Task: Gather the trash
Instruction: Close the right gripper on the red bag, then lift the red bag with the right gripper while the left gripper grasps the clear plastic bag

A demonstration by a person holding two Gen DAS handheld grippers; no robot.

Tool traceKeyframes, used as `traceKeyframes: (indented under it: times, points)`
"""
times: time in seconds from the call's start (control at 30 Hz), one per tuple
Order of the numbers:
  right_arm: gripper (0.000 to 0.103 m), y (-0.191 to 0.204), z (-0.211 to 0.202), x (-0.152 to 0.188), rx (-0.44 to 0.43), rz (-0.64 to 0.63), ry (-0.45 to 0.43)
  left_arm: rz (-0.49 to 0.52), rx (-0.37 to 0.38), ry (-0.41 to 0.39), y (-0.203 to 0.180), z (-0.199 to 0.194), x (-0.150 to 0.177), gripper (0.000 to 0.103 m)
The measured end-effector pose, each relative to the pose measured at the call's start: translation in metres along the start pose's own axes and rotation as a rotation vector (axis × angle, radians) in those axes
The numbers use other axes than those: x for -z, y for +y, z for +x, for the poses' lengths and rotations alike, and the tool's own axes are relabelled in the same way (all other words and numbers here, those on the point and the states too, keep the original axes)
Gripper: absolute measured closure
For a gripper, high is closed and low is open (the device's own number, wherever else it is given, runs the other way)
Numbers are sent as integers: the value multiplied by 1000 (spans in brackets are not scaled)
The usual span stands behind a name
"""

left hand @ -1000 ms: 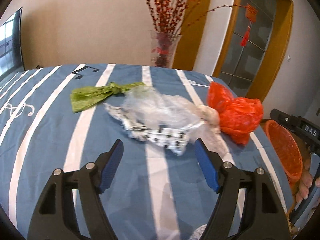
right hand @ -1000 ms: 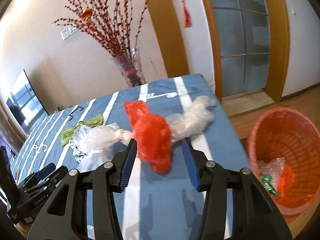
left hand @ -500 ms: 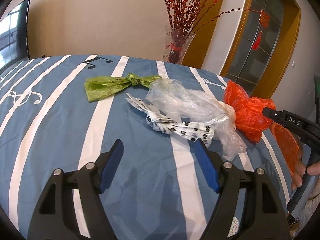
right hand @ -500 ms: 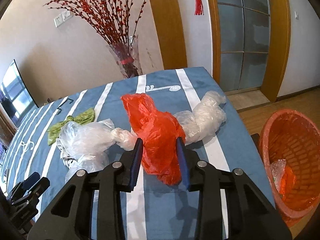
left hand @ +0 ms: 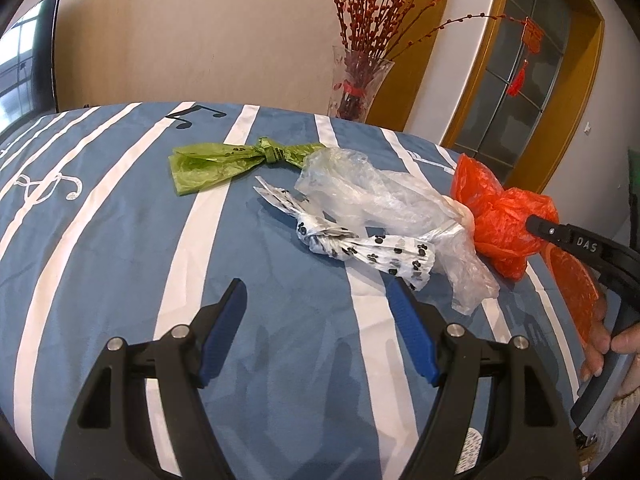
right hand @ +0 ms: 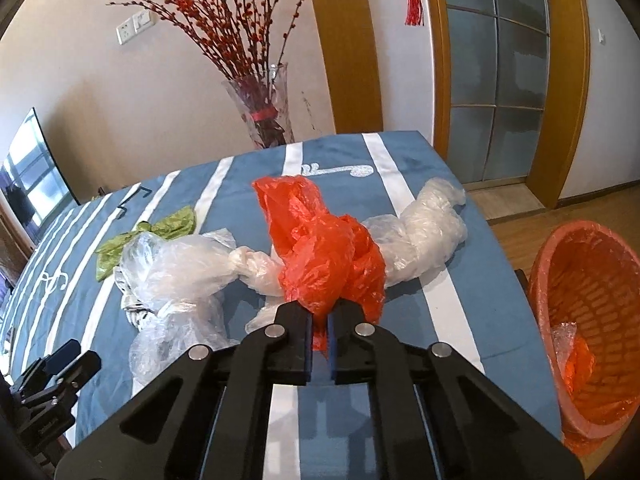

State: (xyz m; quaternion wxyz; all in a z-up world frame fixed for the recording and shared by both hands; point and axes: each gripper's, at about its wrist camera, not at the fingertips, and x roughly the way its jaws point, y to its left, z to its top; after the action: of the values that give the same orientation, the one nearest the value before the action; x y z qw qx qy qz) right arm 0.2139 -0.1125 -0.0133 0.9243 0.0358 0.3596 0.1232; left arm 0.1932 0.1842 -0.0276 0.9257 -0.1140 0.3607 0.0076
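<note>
Right gripper point(right hand: 319, 334) just clamped onto red bag point(right hand: 320, 248), ready for orange basket point(right hand: 592, 320); left gripper point(left hand: 320, 312) wide, empty.

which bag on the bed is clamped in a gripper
The red bag: the right gripper is shut on its near end. The green, clear and paw-print bags lie free.

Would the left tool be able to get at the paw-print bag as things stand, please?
Probably yes: the left tool is open, and the paw-print bag lies just beyond its fingertips with only bare tablecloth between.
</note>
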Motion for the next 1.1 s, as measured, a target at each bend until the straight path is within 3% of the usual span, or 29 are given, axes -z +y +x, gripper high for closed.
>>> traceKeyframes:
  times: [0.33, 0.67, 0.93, 1.1]
  points:
    - [98, -1, -41, -9, -16, -29, -108, 27, 26, 2, -19, 0, -3, 31]
    - [98, -24, -59, -4, 12, -3, -127, 73, 104, 18, -68, 3, -8, 33]
    - [98, -47, -67, 5, 35, 19, -115, 64, 133, 128, -95, 33, -1, 61]
    - [98, -59, -68, 11, 49, 31, -100, 60, 136, 144, -104, 44, -4, 79]
